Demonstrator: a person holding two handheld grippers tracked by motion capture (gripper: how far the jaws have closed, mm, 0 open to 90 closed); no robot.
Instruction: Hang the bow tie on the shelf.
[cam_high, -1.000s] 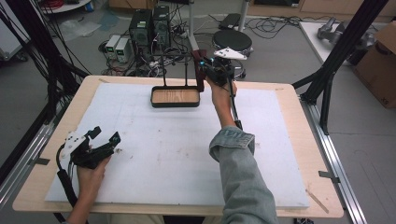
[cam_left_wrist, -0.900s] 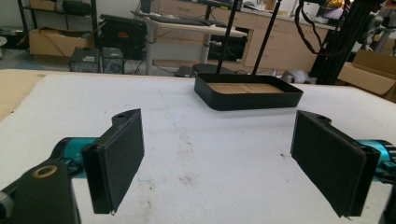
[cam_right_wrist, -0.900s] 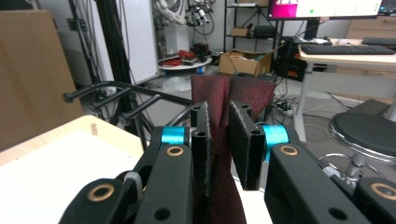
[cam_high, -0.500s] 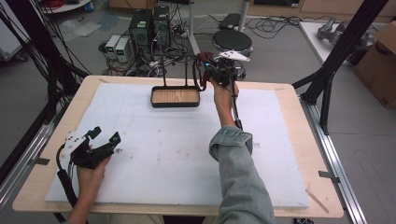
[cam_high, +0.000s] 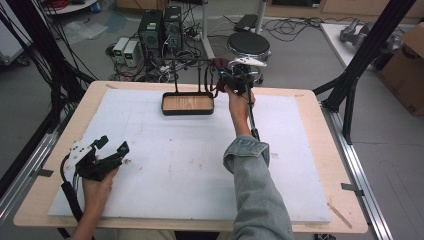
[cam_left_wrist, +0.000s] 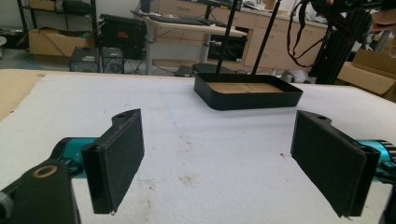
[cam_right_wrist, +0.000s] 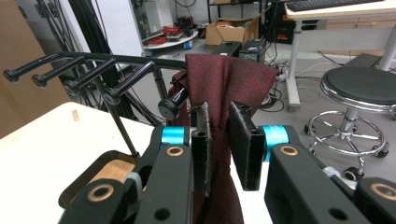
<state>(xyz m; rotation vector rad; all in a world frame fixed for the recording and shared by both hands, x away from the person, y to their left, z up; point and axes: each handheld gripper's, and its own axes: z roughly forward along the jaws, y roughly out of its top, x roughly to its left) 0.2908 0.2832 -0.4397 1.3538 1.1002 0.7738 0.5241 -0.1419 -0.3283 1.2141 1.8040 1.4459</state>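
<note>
progress: i judge the hanging near done, red cloth (cam_right_wrist: 224, 84) draped at the rack (cam_right_wrist: 93, 63) behind the tray (cam_high: 188, 104), release left | right gripper (cam_right_wrist: 219, 140) pinches cloth; left gripper (cam_left_wrist: 219, 158) wide open, empty | change: right gripper moved slightly right along the rack

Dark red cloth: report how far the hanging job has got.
Done: the dark red cloth is draped over the rack's end peg. In hand: the right tongs are closed on its hanging part. Left: release it. The other pegs are bare; the left tongs rest open on the table.
</note>
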